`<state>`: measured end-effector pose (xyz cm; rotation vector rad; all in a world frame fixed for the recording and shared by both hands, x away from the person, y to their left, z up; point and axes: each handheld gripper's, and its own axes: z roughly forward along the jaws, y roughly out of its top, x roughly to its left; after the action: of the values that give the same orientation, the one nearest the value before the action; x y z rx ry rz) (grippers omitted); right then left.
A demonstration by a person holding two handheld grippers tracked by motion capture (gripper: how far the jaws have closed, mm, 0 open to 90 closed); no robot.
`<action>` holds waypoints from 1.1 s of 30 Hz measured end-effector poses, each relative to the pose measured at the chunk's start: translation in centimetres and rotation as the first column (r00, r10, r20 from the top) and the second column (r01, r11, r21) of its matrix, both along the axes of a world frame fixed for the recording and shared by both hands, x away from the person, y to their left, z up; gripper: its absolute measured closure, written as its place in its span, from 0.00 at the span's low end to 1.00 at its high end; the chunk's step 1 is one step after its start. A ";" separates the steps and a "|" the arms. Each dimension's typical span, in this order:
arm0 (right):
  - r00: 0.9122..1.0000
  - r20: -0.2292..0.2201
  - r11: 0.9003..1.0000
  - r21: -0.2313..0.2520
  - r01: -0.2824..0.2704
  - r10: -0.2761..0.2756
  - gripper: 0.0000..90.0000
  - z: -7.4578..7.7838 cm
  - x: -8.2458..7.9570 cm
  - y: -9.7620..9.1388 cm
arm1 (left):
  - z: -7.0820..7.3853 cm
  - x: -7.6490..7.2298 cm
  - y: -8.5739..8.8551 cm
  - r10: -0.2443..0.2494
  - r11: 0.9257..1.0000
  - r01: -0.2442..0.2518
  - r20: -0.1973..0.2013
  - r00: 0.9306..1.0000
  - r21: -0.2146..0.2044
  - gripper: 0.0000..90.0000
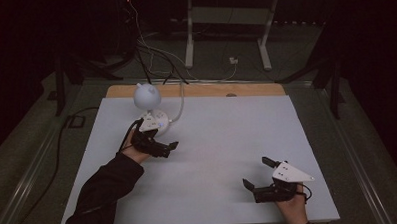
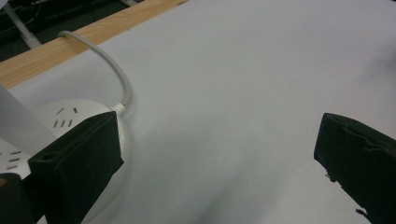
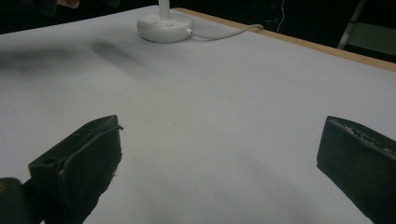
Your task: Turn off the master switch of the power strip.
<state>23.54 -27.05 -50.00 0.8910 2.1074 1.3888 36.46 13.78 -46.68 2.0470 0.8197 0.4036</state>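
No text, label, brand or number can be read anywhere. The round white socket base [image 2: 65, 122] of the lamp bears only plug slots, with no lettering to make out.

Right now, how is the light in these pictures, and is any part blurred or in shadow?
High view: the room around the white table is nearly black, and only the tabletop is lit. Left gripper view: the lamp base and its cord look sharp, while the near jaws look soft. Right gripper view: smeared dark shadows lie on the table near the lamp base.
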 end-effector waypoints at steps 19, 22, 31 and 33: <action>1.000 -0.006 1.000 0.006 -0.004 0.004 0.00 0.0 0.0 -0.1 | -1.0 1.8 -0.4 0.106 0.994 -0.106 -0.029 0.994 0.005 0.01; 1.000 -0.006 1.000 0.006 -0.004 0.004 0.00 0.0 0.0 -0.1 | -1.1 1.9 -0.6 0.119 0.993 -0.118 -0.024 0.993 0.023 0.02; 1.000 -0.007 1.000 0.012 -0.002 0.002 0.00 0.0 0.0 -0.1 | -1.3 2.6 -0.7 0.208 0.977 -0.208 -0.001 0.978 0.047 0.21; 1.000 -0.007 1.000 0.012 -0.002 0.002 0.00 0.0 0.0 -0.1 | -1.4 2.7 -0.7 0.217 0.975 -0.217 0.000 0.976 0.044 0.28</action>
<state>23.58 -27.20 -50.02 0.9004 2.1080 1.4029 39.13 13.10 -48.07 2.0053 1.0506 0.5417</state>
